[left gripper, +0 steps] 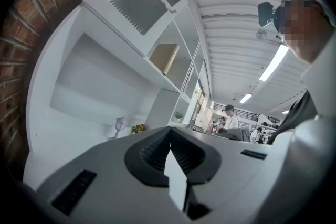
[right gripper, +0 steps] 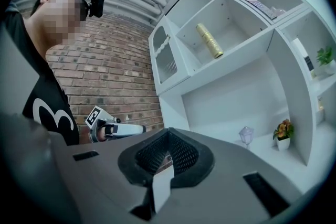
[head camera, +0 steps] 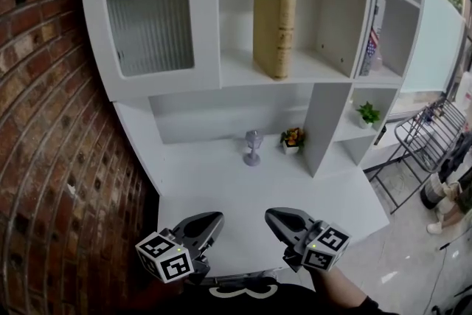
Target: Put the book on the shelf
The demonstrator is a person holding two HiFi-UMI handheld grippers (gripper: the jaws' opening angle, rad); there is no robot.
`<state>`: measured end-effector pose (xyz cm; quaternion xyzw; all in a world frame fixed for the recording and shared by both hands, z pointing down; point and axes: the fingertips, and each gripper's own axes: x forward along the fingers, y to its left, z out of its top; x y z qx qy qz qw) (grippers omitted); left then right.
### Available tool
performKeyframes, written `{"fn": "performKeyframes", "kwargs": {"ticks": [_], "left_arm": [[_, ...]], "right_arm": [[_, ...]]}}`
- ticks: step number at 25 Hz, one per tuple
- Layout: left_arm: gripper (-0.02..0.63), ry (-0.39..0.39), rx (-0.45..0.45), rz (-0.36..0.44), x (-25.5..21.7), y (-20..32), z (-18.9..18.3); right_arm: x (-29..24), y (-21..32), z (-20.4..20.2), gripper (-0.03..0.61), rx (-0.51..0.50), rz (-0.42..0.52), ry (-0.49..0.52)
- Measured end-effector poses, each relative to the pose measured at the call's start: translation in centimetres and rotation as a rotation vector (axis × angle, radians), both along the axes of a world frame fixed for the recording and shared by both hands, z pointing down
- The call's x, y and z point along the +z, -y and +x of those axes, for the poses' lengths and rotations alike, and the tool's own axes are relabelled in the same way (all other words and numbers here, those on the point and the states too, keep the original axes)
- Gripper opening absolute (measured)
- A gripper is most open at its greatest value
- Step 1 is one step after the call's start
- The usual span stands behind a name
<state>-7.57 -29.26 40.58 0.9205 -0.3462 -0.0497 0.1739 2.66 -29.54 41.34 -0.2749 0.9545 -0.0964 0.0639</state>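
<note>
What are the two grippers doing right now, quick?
Left gripper: jaws closed, holding nothing.
Right gripper: jaws closed, holding nothing.

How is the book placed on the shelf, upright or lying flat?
Upright. The book stands alone on its lower edge in an open compartment of the shelf, leaning on nothing.

Matt white shelf (head camera: pixel 243 74), rough red brick wall (head camera: pixel 44 85)
</note>
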Motion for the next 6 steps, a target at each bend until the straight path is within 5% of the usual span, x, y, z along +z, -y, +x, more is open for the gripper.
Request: {"fn": "performKeyframes", "kwargs": {"ticks": [6], "left_arm": [[0.003, 0.002, -0.011, -0.015, 0.44, 0.93, -0.33]], "right_arm": [[0.34, 0.83, -0.60, 0.011, -0.014, -0.006, -0.010]]}}
